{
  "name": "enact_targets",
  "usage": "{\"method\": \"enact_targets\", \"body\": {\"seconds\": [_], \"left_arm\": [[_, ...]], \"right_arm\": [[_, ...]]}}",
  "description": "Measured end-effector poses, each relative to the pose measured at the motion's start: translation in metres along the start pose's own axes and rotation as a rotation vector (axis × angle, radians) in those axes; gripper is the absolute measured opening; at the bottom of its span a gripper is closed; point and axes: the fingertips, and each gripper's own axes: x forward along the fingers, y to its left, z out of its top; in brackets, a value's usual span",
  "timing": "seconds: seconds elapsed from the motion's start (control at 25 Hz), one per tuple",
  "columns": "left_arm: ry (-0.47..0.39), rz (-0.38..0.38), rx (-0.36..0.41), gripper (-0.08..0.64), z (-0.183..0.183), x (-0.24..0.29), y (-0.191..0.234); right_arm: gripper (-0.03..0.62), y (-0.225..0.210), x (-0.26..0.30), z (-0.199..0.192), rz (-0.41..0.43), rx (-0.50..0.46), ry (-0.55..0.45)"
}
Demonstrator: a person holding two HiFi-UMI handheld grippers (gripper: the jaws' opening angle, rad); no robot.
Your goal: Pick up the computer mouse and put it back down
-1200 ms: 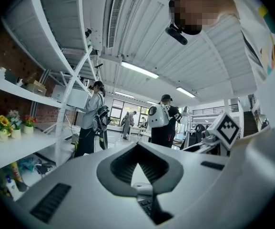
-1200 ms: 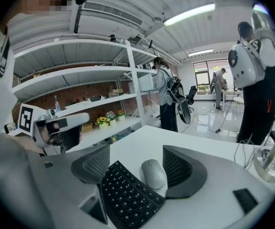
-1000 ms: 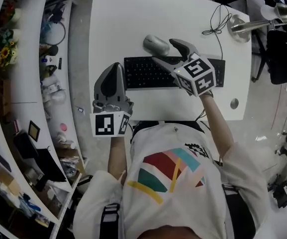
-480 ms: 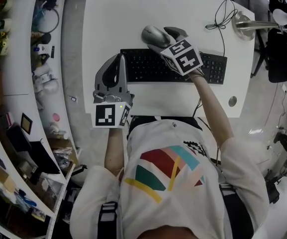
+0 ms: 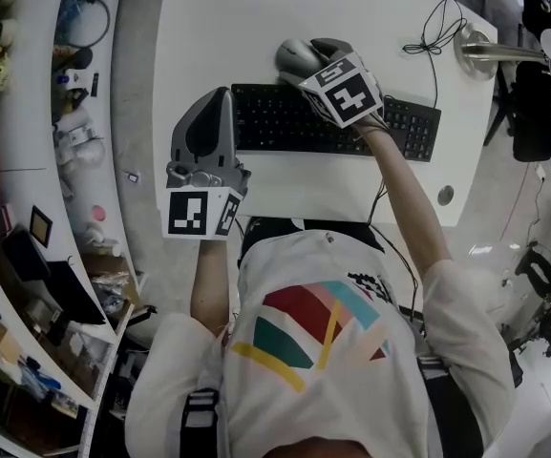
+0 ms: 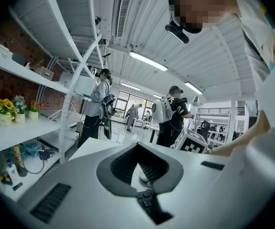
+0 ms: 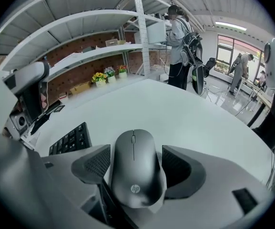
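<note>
On the white bench (image 5: 227, 27), what is the position of the computer mouse (image 5: 291, 57)? (Inspector)

It lies flat on the bench surface, just beyond the far edge of the black keyboard (image 5: 285, 122), towards that keyboard's left half. It is grey, with a scroll wheel on top and a logo near its rear end. (Operator)

State of the right gripper (image 5: 308, 53)? (Inspector)

Its jaws are spread and straddle the mouse, one ribbed pad (image 7: 95, 162) on each flank. In the right gripper view the left pad stands very close to the mouse body; on the other flank a sliver of bench shows between pad and mouse. The mouse is not clamped. The marker cube (image 5: 344, 92) of this gripper hangs above the keyboard. (Operator)

State of the left gripper (image 5: 218, 103)? (Inspector)

Its jaws are closed tip to tip, with nothing held between them. The gripper hovers at the left end of the keyboard, well apart from the mouse, and points across the bench. (Operator)

Other items on the bench? (Inspector)

A thin black cable (image 5: 428, 36) lies looped near the far right corner. Shelving (image 5: 27, 160) loaded with small items runs along the left side of the bench. (Operator)
</note>
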Motion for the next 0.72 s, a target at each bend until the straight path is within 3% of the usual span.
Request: {"method": "enact_targets", "body": {"seconds": [0.72], "left_arm": [[0.003, -0.008, 0.005, 0.044, -0.002, -0.0022, -0.0062]], "right_arm": [[0.301, -0.0005, 0.0014, 0.0012, -0.015, -0.065, 0.041]]}}
